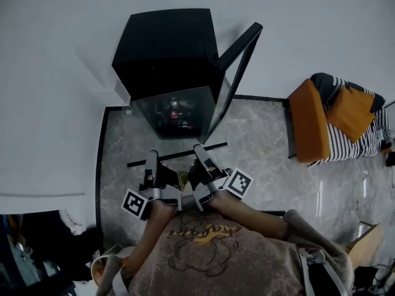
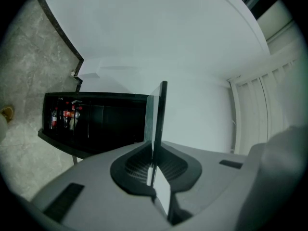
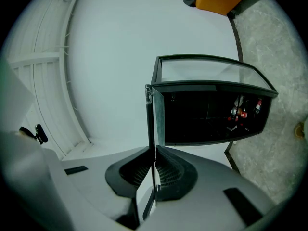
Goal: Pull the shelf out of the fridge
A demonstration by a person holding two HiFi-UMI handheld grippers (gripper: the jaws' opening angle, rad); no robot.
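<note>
Readable text: none that I can make out as a word or number.
Chest print (image 1: 203,232): orange script lettering on my sweatshirt (image 1: 247,261), set over a line drawing. The letters run together and I can't read the words.
Left marker cube (image 1: 135,203): mounted on my left tongs (image 1: 150,159), it shows a black-and-white square code with no letters or digits.
Right marker cube (image 1: 239,182): mounted on my right tongs (image 1: 199,148), it shows the same kind of square code.
Bottles (image 3: 246,108): they stand inside the fridge (image 1: 166,48) and have red labels, with print too small to read.
</note>
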